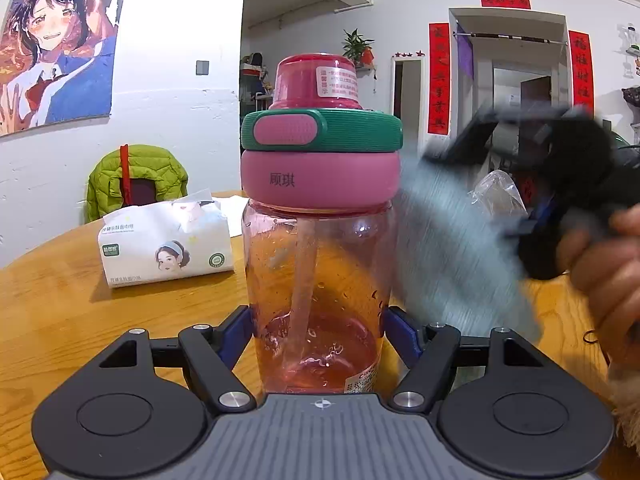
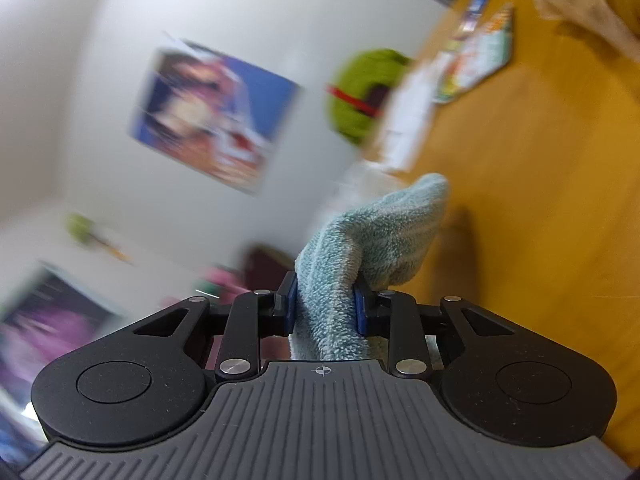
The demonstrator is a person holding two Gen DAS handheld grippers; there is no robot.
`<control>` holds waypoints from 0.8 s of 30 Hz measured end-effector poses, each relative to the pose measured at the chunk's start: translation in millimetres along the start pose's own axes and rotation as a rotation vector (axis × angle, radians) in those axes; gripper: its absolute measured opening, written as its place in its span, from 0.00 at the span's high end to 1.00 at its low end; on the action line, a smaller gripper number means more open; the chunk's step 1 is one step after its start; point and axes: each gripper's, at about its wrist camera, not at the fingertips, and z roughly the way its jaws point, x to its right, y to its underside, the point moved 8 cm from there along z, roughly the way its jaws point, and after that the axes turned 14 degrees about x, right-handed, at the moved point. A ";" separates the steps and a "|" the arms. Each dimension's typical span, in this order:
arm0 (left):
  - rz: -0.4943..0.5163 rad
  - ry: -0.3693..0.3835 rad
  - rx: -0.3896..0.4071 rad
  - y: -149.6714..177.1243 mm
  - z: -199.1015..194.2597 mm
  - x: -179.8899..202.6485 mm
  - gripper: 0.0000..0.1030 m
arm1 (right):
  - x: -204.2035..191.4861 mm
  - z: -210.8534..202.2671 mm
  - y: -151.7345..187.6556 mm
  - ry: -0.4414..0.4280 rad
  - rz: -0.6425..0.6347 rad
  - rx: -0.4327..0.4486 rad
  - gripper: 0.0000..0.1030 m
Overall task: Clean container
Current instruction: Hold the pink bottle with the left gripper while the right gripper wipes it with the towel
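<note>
Upright pink bottle (image 1: 318,236), green-banded lid, droplets inside; blurred, probably cloth (image 1: 452,240) beside.

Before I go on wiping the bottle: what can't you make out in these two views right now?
- Left wrist view: the right gripper and cloth are motion-blurred; whether the cloth touches the bottle is unclear.
- Left wrist view: the bottle's base is hidden behind the left gripper body; its far side is unseen.
- Left wrist view: the cap sticker print is too small.
- Right wrist view: background smeared; the bottle is only a pink blur behind the gripper.
</note>
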 end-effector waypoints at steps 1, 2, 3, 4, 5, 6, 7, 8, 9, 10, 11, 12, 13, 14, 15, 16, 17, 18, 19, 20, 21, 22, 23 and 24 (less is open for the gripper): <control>0.000 -0.001 0.001 0.1 0.0 0.1 0.32 | -3.8 -2.6 -2.1 -0.070 0.065 0.003 0.72; 0.001 -0.002 0.001 0.1 0.0 0.5 0.32 | -3.8 -3.4 -2.1 -0.100 0.111 -0.003 0.72; 0.003 -0.003 0.002 0.1 -0.2 0.9 0.32 | -0.2 -2.0 -0.3 -0.093 0.131 -0.014 0.72; 0.005 -0.005 0.003 0.1 -0.5 1.4 0.32 | 5.5 0.8 3.0 -0.066 0.140 -0.031 0.72; 0.006 -0.006 0.004 0.2 -0.7 1.4 0.32 | 12.4 5.2 7.8 -0.022 0.141 -0.053 0.72; 0.005 -0.007 0.005 0.3 -1.0 1.3 0.32 | 20.0 8.5 12.1 0.039 0.120 -0.073 0.72; 0.004 -0.006 0.005 0.3 -1.0 1.2 0.32 | 27.9 10.7 15.9 0.104 0.090 -0.091 0.72; 0.005 -0.007 0.005 0.4 -1.0 1.2 0.32 | 35.8 12.5 19.5 0.169 0.060 -0.109 0.72; 0.007 -0.007 0.005 0.5 -1.0 1.4 0.32 | 43.6 14.0 22.9 0.234 0.030 -0.126 0.71; 0.007 -0.008 0.004 0.5 -1.2 1.5 0.32 | 51.4 15.1 26.1 0.298 -0.001 -0.144 0.71; 0.007 -0.008 0.005 0.4 -1.5 1.7 0.32 | 59.1 15.9 29.0 0.363 -0.031 -0.161 0.71; 0.006 -0.008 0.005 0.2 -2.0 1.8 0.32 | 54.9 14.8 27.6 0.339 -0.031 -0.152 0.71; 0.006 -0.007 0.005 0.1 -2.2 1.9 0.32 | 45.5 12.7 24.3 0.275 -0.016 -0.130 0.71; 0.006 -0.007 0.005 0.1 -2.3 1.9 0.32 | 35.9 10.3 20.8 0.211 -0.002 -0.108 0.71; 0.006 -0.008 0.005 -0.1 -2.7 2.4 0.32 | 26.3 7.5 17.2 0.147 0.012 -0.086 0.71; 0.007 -0.008 0.005 -0.3 -2.9 2.7 0.32 | 16.5 4.3 13.5 0.083 0.026 -0.064 0.71; 0.007 -0.008 0.005 -0.3 -2.8 2.8 0.32 | 6.8 0.8 9.7 0.019 0.040 -0.042 0.71; 0.008 -0.008 0.005 -0.2 -2.8 2.9 0.32 | 4.0 -0.4 9.1 -0.003 0.052 -0.040 0.71; 0.007 -0.008 0.006 -0.2 -2.7 2.9 0.32 | 4.3 -0.4 10.0 -0.006 0.062 -0.045 0.71; 0.007 -0.008 0.007 -0.1 -2.6 2.9 0.32 | 4.6 -0.4 10.9 -0.008 0.073 -0.051 0.71; 0.007 -0.009 0.007 0.0 -2.5 2.8 0.32 | 11.5 2.5 14.7 0.036 0.068 -0.064 0.71; 0.007 -0.009 0.008 0.1 -2.5 2.7 0.32 | 21.4 6.5 19.8 0.102 0.056 -0.080 0.71; 0.007 -0.010 0.008 0.1 -2.2 2.6 0.32 | 32.7 11.2 24.1 0.179 0.036 -0.104 0.71; 0.009 -0.010 0.008 0.3 -1.9 2.7 0.32 | 44.6 15.9 27.9 0.262 0.014 -0.131 0.71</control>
